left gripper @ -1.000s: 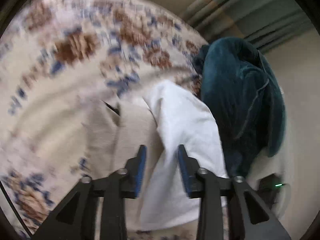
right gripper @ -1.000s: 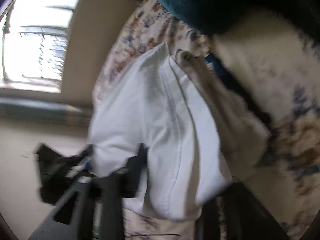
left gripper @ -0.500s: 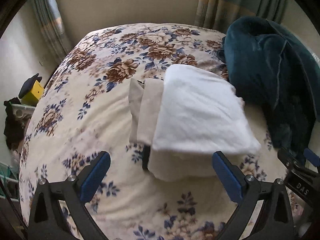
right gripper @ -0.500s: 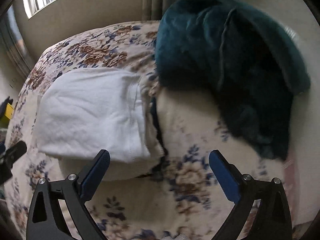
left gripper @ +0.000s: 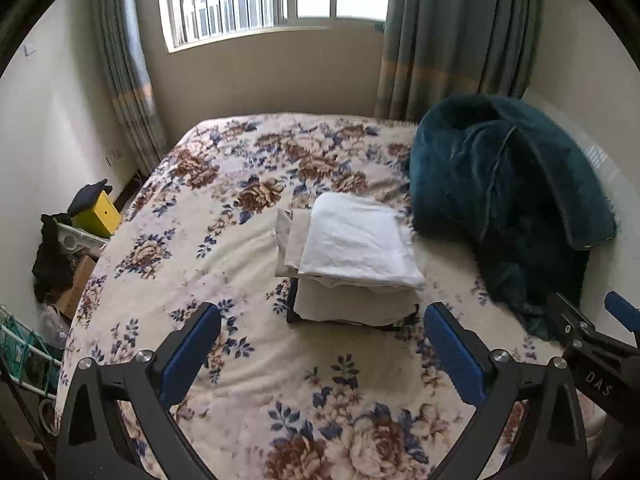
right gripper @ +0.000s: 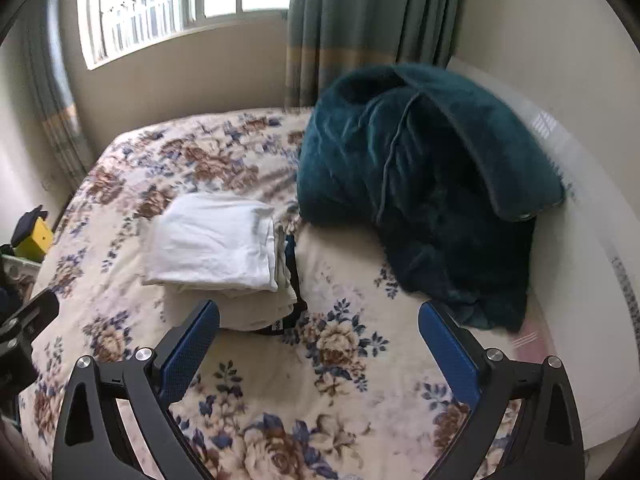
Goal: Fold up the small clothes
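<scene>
On floral bedspread (left gripper: pixel 224 264): folded white garment (left gripper: pixel 356 240) atop stack, teal blanket (left gripper: pixel 500 192) beside; both claws wide open, empty.

Dark garment (left gripper: pixel 294 304) mostly hidden under stack; right claw (left gripper: pixel 592 332) cut off.

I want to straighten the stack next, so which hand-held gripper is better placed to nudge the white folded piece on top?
Probably left. The white folded piece lies nearly centred ahead of the open left hand-held gripper, while for the open right hand-held gripper it sits off to its left side.
</scene>
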A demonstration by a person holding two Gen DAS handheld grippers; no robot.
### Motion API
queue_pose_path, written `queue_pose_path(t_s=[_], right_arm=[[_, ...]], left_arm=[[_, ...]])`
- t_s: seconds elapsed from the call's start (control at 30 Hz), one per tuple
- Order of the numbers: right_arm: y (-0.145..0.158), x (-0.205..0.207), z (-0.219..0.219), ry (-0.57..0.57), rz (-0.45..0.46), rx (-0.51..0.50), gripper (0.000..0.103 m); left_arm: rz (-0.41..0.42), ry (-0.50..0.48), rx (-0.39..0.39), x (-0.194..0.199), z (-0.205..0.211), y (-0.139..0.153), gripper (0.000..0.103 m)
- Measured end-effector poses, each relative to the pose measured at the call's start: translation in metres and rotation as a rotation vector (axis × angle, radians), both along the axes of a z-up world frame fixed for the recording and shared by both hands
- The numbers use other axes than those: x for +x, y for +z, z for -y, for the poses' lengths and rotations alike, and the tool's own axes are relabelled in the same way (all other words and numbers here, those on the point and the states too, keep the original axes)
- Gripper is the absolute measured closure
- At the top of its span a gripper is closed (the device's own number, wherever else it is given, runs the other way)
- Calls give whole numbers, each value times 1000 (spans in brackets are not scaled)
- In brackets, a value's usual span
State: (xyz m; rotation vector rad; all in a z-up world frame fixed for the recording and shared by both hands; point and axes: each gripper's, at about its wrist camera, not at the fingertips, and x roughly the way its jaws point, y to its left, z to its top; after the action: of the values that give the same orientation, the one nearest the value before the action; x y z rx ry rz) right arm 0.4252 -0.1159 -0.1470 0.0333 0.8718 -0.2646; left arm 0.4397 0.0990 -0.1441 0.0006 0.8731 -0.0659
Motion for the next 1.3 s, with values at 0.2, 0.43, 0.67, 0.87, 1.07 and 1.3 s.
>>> queue_pose_path(t_s=[0.2,0.43,0.67,0.87,1.07,1.3], right_arm=[[76,-94,-8,28,89,-6,2],[125,-181,-13,68,131,-5,2],[159,-245,-13,84,188,-24,2],[179,-277,-10,98,221,-23,2],[190,-287,-7,116,234,-17,2],[190,-291,-5,124,232,-4,2]], left_arm=[[72,-10,5,-76,2,56,0],[123,15,27,-145,1,90,0],[158,1,25,-182,5,105,0],[182,10,16,-202,7,112,0],[184,15,10,-211,9,116,0],[193,28,8,-220,8,121,0]])
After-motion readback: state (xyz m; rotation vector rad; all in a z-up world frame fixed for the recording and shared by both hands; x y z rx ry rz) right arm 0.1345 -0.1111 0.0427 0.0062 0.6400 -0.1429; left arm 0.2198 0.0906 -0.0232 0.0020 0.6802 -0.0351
